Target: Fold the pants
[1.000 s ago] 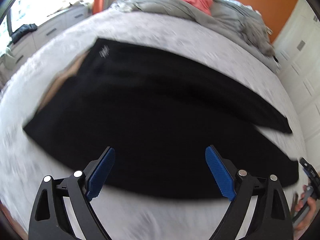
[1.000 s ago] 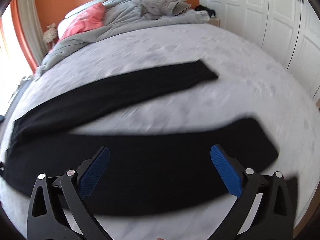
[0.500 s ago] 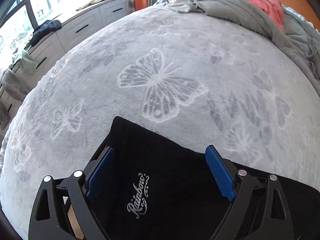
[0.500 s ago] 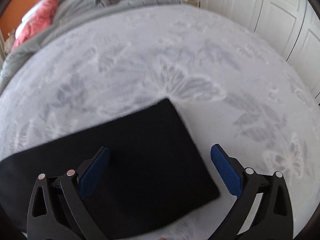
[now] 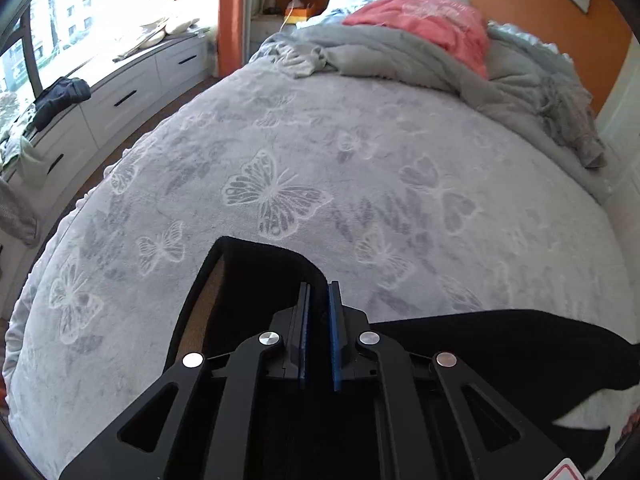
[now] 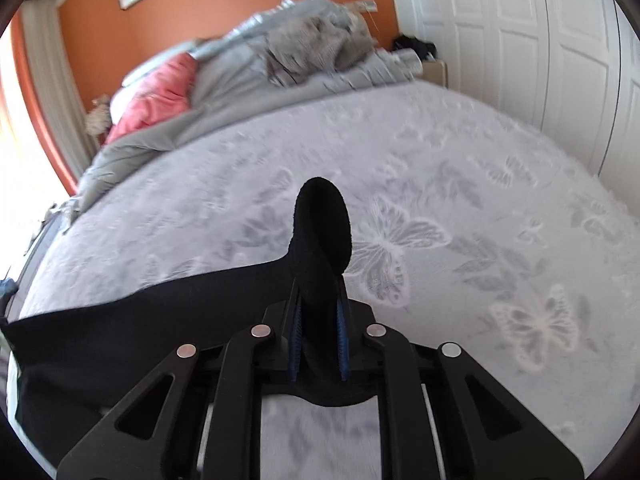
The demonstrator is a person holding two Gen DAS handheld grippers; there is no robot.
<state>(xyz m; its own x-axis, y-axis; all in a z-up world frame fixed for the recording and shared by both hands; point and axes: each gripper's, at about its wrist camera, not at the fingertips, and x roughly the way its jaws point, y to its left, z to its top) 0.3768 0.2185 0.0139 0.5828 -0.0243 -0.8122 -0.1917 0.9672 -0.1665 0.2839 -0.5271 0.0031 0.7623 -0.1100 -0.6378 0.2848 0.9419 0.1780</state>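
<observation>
The black pants [image 5: 256, 276] lie across a grey butterfly-print bed cover [image 5: 360, 160]. In the left wrist view my left gripper [image 5: 319, 286] is shut on the waistband edge, which stands lifted so its tan inner lining [image 5: 204, 312] shows. In the right wrist view the jaws of my right gripper [image 6: 319, 284] are closing, with the leg's cuff end [image 6: 324, 216] pinched between the blue pads and curling up past the tips. The rest of the pants [image 6: 160, 320] trails off to the left over the cover.
A rumpled grey duvet [image 5: 400, 60] and a pink pillow [image 5: 432, 20] lie at the head of the bed. White drawers [image 5: 120, 100] under the window run along the left side. White wardrobe doors [image 6: 540, 40] stand to the right.
Both grippers went from wide open over the pants to closed on them, the left at the waistband and the right at the cuff. Both held edges have come up off the cover.
</observation>
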